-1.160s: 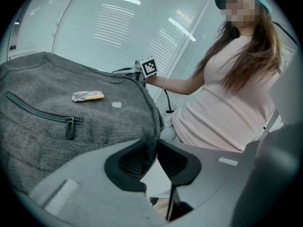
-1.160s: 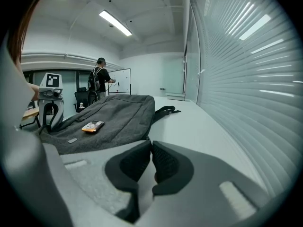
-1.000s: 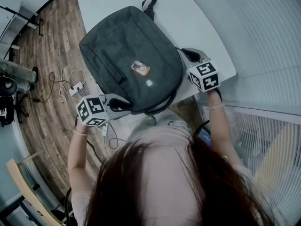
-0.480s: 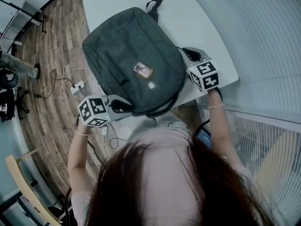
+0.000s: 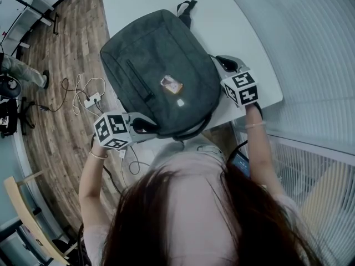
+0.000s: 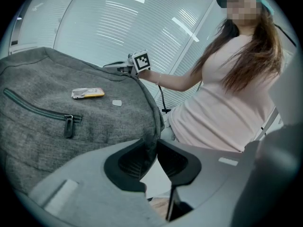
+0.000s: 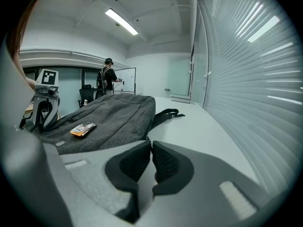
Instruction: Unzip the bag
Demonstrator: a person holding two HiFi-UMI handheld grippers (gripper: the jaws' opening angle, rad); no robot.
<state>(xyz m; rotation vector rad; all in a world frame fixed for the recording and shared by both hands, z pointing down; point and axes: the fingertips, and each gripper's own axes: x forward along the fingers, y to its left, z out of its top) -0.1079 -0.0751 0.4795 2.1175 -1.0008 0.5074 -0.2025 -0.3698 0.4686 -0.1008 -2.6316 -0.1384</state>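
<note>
A dark grey backpack (image 5: 158,65) lies flat on the white table (image 5: 233,15), with a small orange tag (image 5: 171,84) on its front. My left gripper (image 5: 145,125) is at the bag's near left corner, shut on the fabric edge (image 6: 152,126) of the bag. My right gripper (image 5: 217,61) is at the bag's right side, its jaws shut on a small zipper pull (image 7: 150,141) at the bag's seam. The front pocket's zipper (image 6: 68,126) is closed. In the right gripper view the bag (image 7: 109,115) stretches away to the left gripper (image 7: 45,105).
The bag's top handle strap (image 7: 165,113) lies on the table beyond it. Window blinds (image 5: 310,65) run along the right. Cables and a power strip (image 5: 83,96) lie on the wooden floor to the left. A person (image 7: 108,79) stands far off by a whiteboard.
The head view has drifted a little. Bag and both grippers keep their places and their holds.
</note>
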